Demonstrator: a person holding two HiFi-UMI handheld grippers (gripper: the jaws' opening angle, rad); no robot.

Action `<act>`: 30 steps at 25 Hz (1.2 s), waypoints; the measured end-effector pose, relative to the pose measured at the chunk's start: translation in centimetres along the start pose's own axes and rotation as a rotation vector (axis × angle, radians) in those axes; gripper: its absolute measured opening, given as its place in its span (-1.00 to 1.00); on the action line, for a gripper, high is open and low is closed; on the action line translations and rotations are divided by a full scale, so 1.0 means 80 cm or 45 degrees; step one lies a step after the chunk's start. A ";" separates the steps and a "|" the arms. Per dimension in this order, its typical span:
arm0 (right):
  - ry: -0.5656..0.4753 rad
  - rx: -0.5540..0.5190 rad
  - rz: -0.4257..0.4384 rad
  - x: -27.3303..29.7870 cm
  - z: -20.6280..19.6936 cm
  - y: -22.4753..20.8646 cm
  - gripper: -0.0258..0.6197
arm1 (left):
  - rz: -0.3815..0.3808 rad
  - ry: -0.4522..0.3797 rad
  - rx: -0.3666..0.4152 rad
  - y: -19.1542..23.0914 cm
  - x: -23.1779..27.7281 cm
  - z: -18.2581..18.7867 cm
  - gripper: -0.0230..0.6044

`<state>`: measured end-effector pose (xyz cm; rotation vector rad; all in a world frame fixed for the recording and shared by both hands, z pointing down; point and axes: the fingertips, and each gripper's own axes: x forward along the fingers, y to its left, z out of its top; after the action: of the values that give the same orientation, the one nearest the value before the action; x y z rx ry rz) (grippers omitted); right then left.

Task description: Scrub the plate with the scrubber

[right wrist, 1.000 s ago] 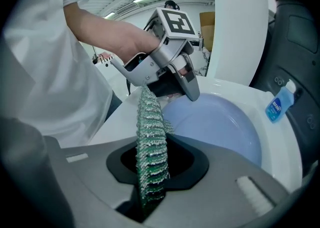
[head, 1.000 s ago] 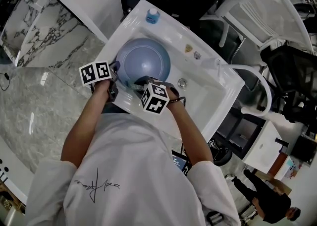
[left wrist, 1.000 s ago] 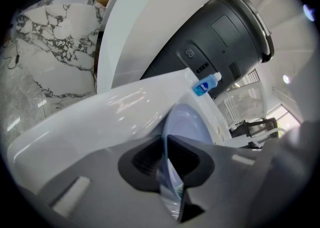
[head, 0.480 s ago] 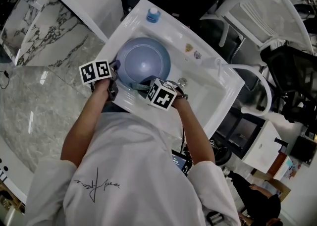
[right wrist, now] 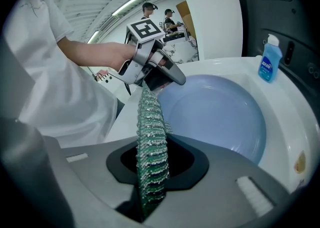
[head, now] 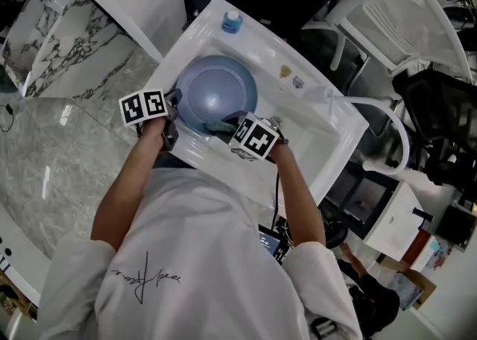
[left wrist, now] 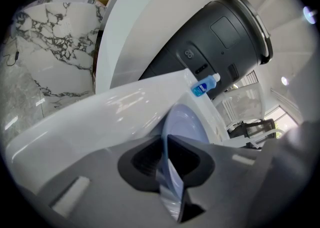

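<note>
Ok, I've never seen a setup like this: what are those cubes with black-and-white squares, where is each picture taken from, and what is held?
No robot here: a person holds a clamp tool in each hand, and the marker cubes are part of those tools. The head view comes from a camera on the person's head, looking down into a white sink. The other two come from cameras riding on each tool, looking along its jaws. The left tool is clamped on the rim of a blue plate in the sink. The right tool grips a green scrubber by the plate's near edge. A blue pump bottle stands on the sink's far corner.
</note>
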<state>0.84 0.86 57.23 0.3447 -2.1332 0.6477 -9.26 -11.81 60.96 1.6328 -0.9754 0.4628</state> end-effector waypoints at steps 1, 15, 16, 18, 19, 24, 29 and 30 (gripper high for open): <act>-0.002 0.006 -0.004 -0.002 -0.002 -0.002 -0.73 | -0.001 -0.001 0.000 0.000 0.000 0.000 -0.63; -0.019 0.105 -0.089 -0.022 -0.022 -0.040 -0.73 | -0.004 -0.002 -0.002 -0.001 -0.001 0.000 -0.63; -0.019 0.108 -0.092 -0.023 -0.023 -0.042 -0.73 | -0.004 -0.002 -0.002 -0.001 -0.001 -0.001 -0.63; -0.020 0.114 -0.101 -0.024 -0.025 -0.046 -0.73 | -0.004 -0.003 -0.001 -0.001 0.000 0.000 -0.63; -0.022 0.118 -0.106 -0.025 -0.026 -0.048 -0.73 | -0.004 -0.004 -0.001 -0.002 0.000 0.000 -0.63; -0.036 0.142 -0.133 -0.030 -0.028 -0.060 -0.73 | -0.007 -0.002 -0.003 -0.002 -0.001 0.000 -0.63; -0.048 0.159 -0.147 -0.034 -0.029 -0.067 -0.73 | -0.008 0.000 -0.004 -0.002 -0.001 0.000 -0.63; -0.050 0.163 -0.151 -0.034 -0.029 -0.069 -0.73 | -0.009 0.001 -0.005 -0.002 -0.001 0.000 -0.63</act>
<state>6.52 -2.33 57.98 0.5539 -2.0956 0.7147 -9.17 -11.82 60.82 1.6322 -0.9692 0.4569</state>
